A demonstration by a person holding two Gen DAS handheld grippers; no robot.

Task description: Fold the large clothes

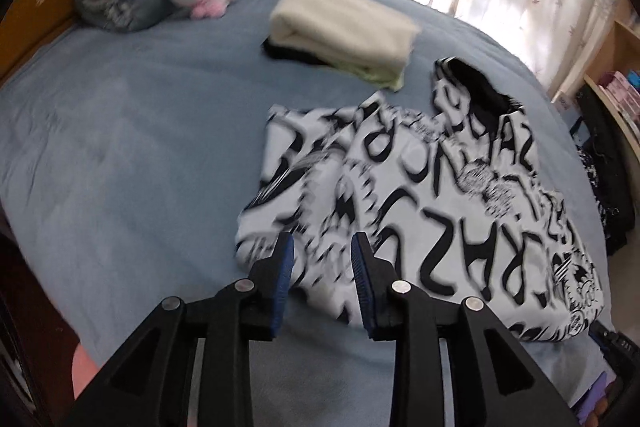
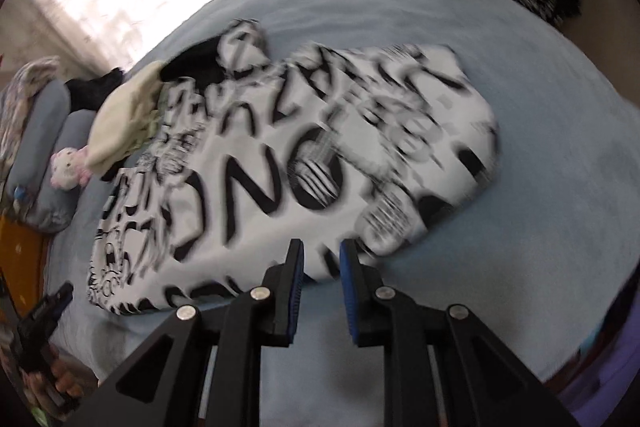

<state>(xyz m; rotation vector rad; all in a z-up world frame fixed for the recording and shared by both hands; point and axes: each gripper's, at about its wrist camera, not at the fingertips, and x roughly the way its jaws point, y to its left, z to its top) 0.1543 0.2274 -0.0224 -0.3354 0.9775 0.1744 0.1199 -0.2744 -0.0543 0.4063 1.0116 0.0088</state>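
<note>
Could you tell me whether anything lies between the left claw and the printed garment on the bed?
Nothing visible does. The left claw hangs open right over the near edge of the printed garment; the folded pile sits beyond it on the bed.

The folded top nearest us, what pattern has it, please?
White top with black lettering; left wrist view.

Printed garment (image 2: pixel 280 163): big black letters "NO"; rest blurred.
</note>
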